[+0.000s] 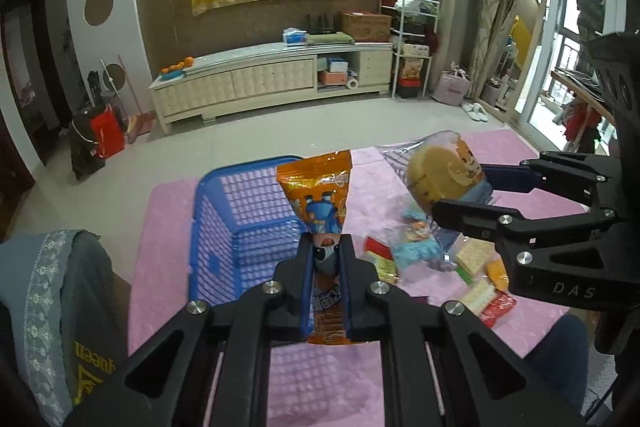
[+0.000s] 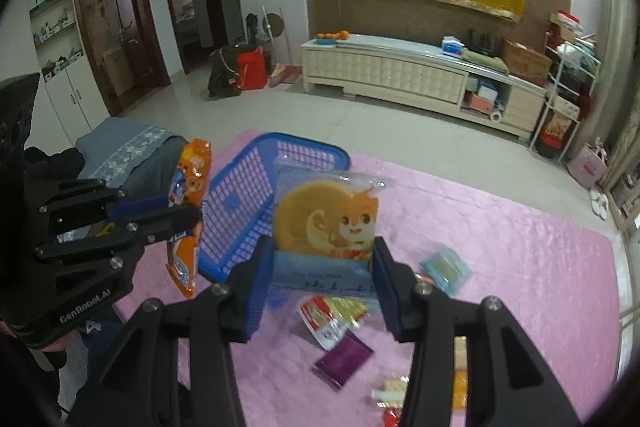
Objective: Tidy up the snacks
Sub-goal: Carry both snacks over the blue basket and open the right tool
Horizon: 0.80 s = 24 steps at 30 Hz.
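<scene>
Left gripper (image 1: 326, 247) clamps orange packet (image 1: 320, 187) above blue basket (image 1: 224, 219) rim. Right gripper (image 2: 324, 259) clamps cake packet (image 2: 326, 219); pink mat (image 2: 500, 227) lies open beyond.

Cake packet (image 2: 326, 223) in right gripper (image 2: 325, 281)

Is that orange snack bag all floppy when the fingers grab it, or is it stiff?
Probably fairly stiff: the orange snack bag stands up above the left gripper without drooping. It looks light, since a narrow pinch holds it up. Its shiny wrapper may be slippery, so it could slide.
</scene>
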### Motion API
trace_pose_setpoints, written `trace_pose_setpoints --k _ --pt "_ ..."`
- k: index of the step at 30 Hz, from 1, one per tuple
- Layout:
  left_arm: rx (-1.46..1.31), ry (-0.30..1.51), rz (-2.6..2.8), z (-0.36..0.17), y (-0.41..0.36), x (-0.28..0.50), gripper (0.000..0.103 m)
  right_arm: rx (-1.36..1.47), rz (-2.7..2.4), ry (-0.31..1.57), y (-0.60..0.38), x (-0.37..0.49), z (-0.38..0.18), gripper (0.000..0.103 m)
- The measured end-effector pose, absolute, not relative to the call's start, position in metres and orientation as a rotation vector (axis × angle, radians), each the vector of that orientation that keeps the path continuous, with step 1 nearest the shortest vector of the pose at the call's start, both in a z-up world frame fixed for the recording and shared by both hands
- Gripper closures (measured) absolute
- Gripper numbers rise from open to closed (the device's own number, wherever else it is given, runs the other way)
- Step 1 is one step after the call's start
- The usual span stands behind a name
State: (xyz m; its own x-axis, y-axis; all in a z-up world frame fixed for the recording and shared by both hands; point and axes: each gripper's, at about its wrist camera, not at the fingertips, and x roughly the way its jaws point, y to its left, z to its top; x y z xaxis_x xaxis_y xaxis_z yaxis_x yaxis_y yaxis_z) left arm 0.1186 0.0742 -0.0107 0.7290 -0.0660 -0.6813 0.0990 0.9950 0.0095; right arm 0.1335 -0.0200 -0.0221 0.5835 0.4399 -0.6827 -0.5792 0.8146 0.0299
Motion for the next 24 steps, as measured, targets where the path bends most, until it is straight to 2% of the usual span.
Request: trace_pose_setpoints --k 24 --pt "-0.011 0.856 -0.048 -0.062 0.152 0.205 0.092 -0.228 0.691 0.875 0.07 0.23 -0.084 0.051"
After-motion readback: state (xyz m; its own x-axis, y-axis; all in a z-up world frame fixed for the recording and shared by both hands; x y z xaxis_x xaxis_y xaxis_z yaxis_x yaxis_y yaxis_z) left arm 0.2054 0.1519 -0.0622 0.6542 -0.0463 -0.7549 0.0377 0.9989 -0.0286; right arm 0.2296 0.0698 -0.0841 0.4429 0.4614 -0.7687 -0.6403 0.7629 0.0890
